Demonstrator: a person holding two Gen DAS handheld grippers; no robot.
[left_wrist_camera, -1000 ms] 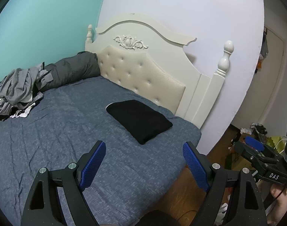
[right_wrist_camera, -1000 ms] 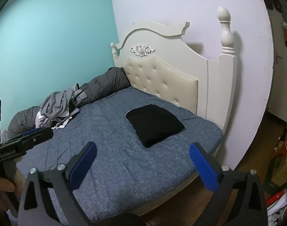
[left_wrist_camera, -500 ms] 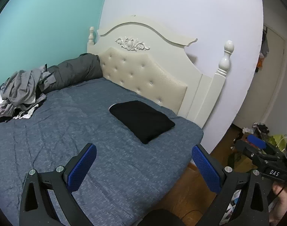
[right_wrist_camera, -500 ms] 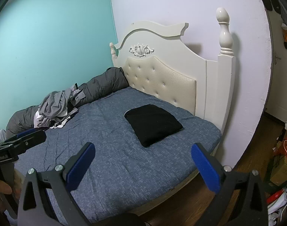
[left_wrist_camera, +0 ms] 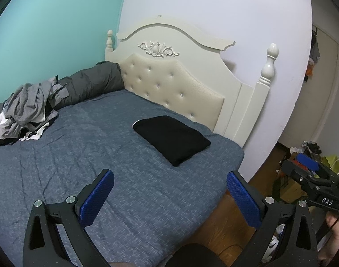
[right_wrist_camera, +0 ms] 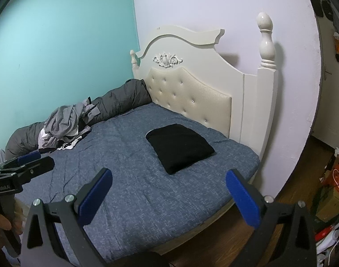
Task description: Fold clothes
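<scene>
Clothes: folded black garment (left_wrist_camera: 172, 139) lies flat on blue-grey bed (left_wrist_camera: 80, 155) near the headboard; crumpled grey heap (left_wrist_camera: 29, 109) is left at the far side. Both hand-held grippers, left (left_wrist_camera: 169, 197) and right (right_wrist_camera: 168, 197), are held wide apart, empty. One loose edge is best pinched from the heap's top.

Matt black cloth garment (left_wrist_camera: 172, 139) on woven blue bedspread (left_wrist_camera: 80, 155); glossy cream headboard (left_wrist_camera: 180, 51), tufted padding.

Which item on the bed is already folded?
Start at the cream headboard; just below its right end, on the blue bedspread, lies a black garment. It is flat and squared, unlike the crumpled grey pile by the teal wall.
</scene>
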